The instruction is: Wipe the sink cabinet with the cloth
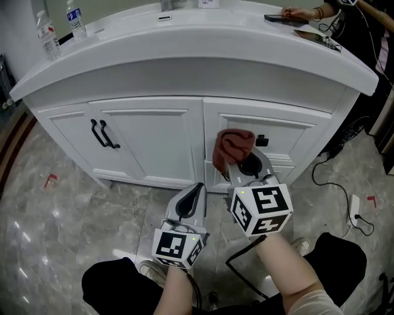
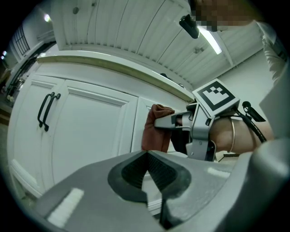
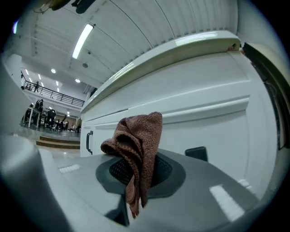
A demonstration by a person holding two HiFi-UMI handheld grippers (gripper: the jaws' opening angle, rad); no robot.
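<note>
Two grippers: right gripper [image 1: 241, 165] sits centre frame, left gripper [image 1: 193, 195] just below and left of it.
Right gripper hold: jaws clamped on a bunched reddish-brown cloth [image 3: 138, 141], which sticks up above the pads and trails down between them.
Left gripper hold: jaws pressed together with nothing in them, close to the right gripper but apart from it.
Cloth position: in front of the sink cabinet [image 1: 154, 147], beside the seam between the doors; whether it touches cannot be told.
Edges: white countertop [image 1: 184, 55] overhangs the doors across the upper frame.
Open room: marble floor [image 1: 55, 215] lies bare at lower left.
Obstacles: black handles [image 1: 102, 134] on the left door, a black knob [image 1: 262, 141] right of the cloth, a cable [image 1: 332, 184] on the floor at right.
Countertop items: two bottles [image 1: 48, 34] upper left, a phone [image 1: 286, 18] upper right.
</note>
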